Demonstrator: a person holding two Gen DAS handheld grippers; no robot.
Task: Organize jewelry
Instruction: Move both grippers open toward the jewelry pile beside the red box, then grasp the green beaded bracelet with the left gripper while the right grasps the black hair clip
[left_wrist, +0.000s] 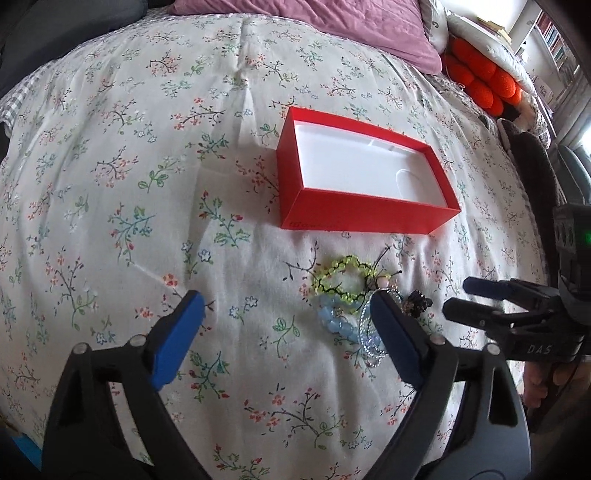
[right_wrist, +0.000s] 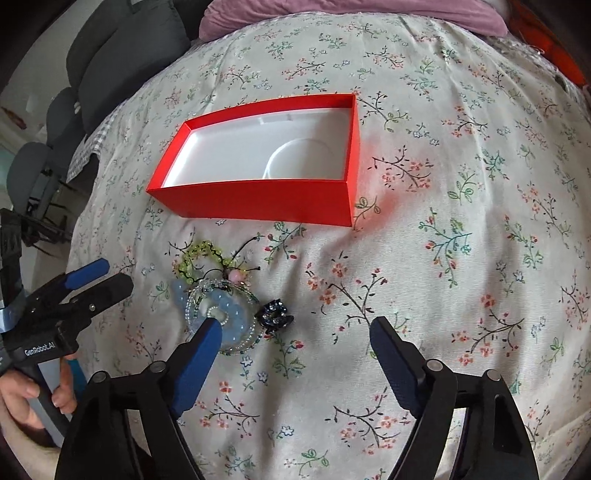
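Left gripper: your jaws stand wide with nothing between them, over bare bedspread; its right finger overlaps the edge of the jewelry pile.
Jewelry pile: it lies in one tangle just in front of the red box: a yellow-green bead bracelet, a pale blue bead bracelet, a clear beaded loop and a small dark clip at the right edge.
Red box: open and empty, white inside, close behind the pile.
Right gripper: also wide and holding nothing; its left finger covers the blue beads.
Step in hand: probably the first pick. Take the dark clip, since it looks free of the cords.
Caution: close on one piece only, lift slowly, and watch for strands dragging along.
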